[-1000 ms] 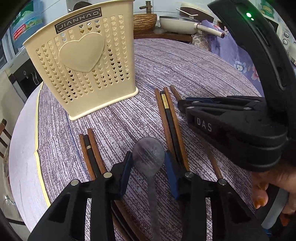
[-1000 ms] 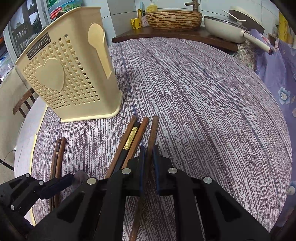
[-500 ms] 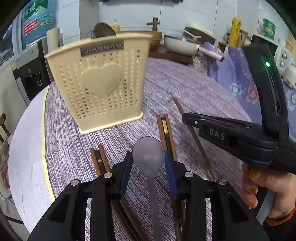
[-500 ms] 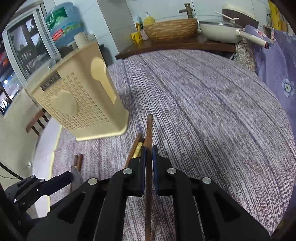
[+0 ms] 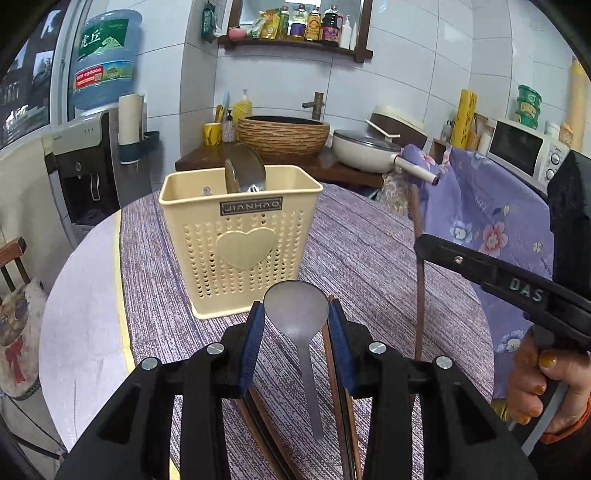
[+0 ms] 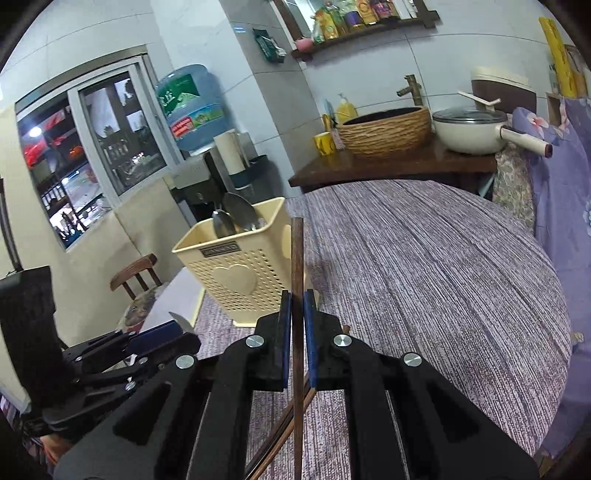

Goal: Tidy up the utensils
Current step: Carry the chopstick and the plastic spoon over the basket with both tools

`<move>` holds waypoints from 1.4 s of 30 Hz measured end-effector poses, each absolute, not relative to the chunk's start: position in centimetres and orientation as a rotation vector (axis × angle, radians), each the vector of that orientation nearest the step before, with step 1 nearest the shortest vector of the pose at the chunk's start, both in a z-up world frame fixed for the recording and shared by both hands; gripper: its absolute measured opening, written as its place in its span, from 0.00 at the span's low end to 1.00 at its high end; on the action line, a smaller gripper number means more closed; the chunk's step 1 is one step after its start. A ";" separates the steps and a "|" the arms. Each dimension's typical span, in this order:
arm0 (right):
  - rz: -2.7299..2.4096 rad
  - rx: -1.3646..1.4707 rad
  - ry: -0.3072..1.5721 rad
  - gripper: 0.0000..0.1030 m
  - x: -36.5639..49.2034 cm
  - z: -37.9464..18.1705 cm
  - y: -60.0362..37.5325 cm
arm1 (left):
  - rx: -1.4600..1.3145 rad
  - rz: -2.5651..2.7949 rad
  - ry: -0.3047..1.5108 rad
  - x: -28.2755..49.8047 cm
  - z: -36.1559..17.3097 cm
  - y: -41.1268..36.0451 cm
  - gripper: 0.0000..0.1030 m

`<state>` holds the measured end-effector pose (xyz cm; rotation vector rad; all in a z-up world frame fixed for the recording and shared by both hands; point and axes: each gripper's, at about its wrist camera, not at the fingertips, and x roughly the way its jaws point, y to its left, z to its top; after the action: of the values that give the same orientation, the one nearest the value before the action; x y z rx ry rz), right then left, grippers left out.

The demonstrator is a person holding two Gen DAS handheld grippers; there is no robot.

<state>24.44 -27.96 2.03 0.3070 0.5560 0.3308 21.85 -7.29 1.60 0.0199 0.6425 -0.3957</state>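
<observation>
Purple-and-white striped cloth covers the round table (image 5: pixel 369 243) under your grippers, with a bare pale strip along its left edge. Behind it you have a tiled wall, a wooden shelf of bottles (image 5: pixel 295 26), a woven basin (image 5: pixel 282 136) with a tap, a cream pan (image 5: pixel 364 149), a microwave (image 5: pixel 524 151) and a water dispenser (image 5: pixel 99 110).

Your left gripper (image 5: pixel 295 332) has its fingers clamped on the bowl of a metal spoon (image 5: pixel 297 314); the spoon is off the table, its long axis running along the fingers, bowl pointing away toward the cream utensil holder (image 5: pixel 240 243), handle back toward you.

Your right gripper (image 6: pixel 294 332) has its fingers shut tight on a single brown chopstick (image 6: pixel 296 258), held clear of the table. Its long axis follows the fingers, the far end pointing forward beside the holder's right corner.

The holder stands upright on the cloth with spoons inside. More chopsticks (image 5: pixel 341 406) lie flat on the cloth below your left gripper.
</observation>
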 end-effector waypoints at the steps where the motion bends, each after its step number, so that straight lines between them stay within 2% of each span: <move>1: 0.341 0.305 0.555 0.08 24.2 2.2 -27.9 | 0.018 -0.395 0.640 21.8 1.7 -7.2 0.35; 15: 0.379 0.266 0.515 0.08 23.0 4.0 -27.8 | -0.006 -0.407 0.605 21.5 3.0 -6.0 0.35; 23: 0.409 0.250 0.437 0.08 22.5 7.5 -27.6 | -0.035 -0.425 0.581 21.9 4.8 -5.0 0.35; 29: 0.432 0.217 0.378 0.08 23.3 11.1 -26.8 | -0.049 -0.429 0.527 22.9 8.1 -4.0 0.35; 37: 0.396 0.184 0.197 0.08 26.0 18.6 -25.4 | -0.098 -0.372 0.384 26.0 16.0 -2.1 0.35; 42: 0.344 0.178 0.126 0.08 28.8 20.4 -24.2 | -0.096 -0.283 0.336 29.3 17.4 -1.9 0.35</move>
<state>28.80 -24.23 20.39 0.1782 0.1257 0.3436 29.29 -1.93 17.39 -0.0962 0.3358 -0.2833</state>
